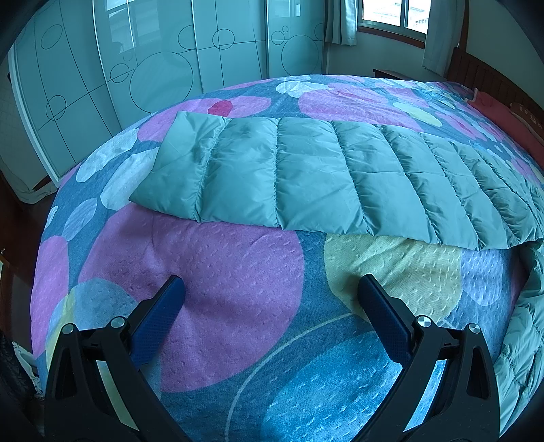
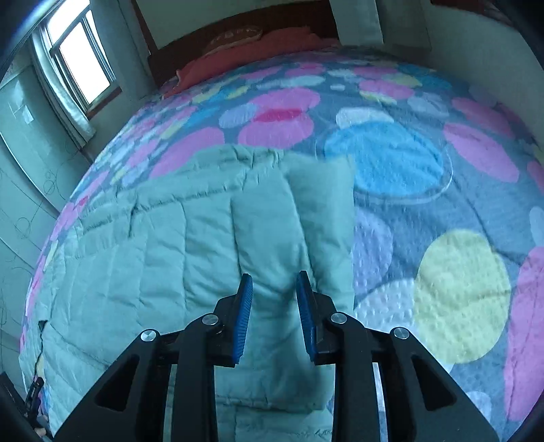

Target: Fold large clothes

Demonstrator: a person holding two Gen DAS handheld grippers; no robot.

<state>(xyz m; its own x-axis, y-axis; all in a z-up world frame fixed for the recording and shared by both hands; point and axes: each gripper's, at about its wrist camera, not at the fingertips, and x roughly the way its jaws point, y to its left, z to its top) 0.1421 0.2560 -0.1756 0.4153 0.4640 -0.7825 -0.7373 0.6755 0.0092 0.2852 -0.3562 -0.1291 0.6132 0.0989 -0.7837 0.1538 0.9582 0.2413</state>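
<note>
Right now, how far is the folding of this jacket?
Little is done: the jacket lies flat on the bedspread. In hand: the right gripper seems to pinch one sleeve. To do: the other sleeve lies spread out; the left gripper is open, empty.

Black gripper (image 1: 270,284), blue ribbed pads (image 2: 244,319)

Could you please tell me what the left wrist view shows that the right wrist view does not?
Only the left wrist view shows the wardrobe doors with circle patterns, the jacket's long sleeve stretched flat, and the wide-open left gripper over bare bedspread. Only the right wrist view shows the right gripper, jaws narrow, around a folded sleeve. Both show the quilted jacket, the circle-patterned bedspread and a window.
</note>
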